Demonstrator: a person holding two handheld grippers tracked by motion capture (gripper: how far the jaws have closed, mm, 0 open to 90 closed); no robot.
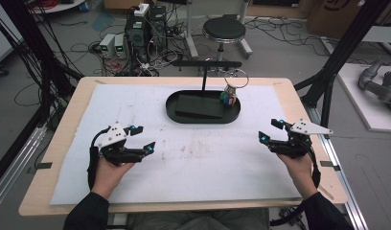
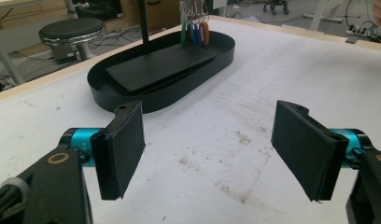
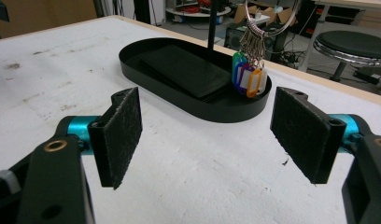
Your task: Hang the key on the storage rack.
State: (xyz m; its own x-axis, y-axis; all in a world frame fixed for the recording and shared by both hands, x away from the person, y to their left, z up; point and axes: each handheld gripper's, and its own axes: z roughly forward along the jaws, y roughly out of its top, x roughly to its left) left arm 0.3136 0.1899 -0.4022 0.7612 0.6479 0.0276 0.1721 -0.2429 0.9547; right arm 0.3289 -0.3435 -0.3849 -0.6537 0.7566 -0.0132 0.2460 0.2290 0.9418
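Note:
A black oval tray [image 1: 170, 109] [image 2: 104, 88] [image 3: 132, 65] lies at the far middle of the white mat, with a flat black slab [image 1: 198, 106] [image 2: 156, 65] [image 3: 186, 70] in it. From the tray rises a black T-shaped stand [image 1: 203, 72], and a key ring with coloured tags [image 1: 228, 96] [image 2: 194, 31] [image 3: 248, 77] hangs from its right end. My left gripper [image 1: 142, 137] [image 2: 209, 151] is open over the mat at the near left. My right gripper [image 1: 270, 130] [image 3: 207, 137] is open at the near right. Both hold nothing.
The white mat [image 1: 193, 153] covers a wooden table [image 1: 54, 143], stained in the middle. Beyond the table stand a round stool [image 1: 224, 29], computer boxes [image 1: 136, 31] and many cables. A black frame post [image 1: 344, 45] slants at the right.

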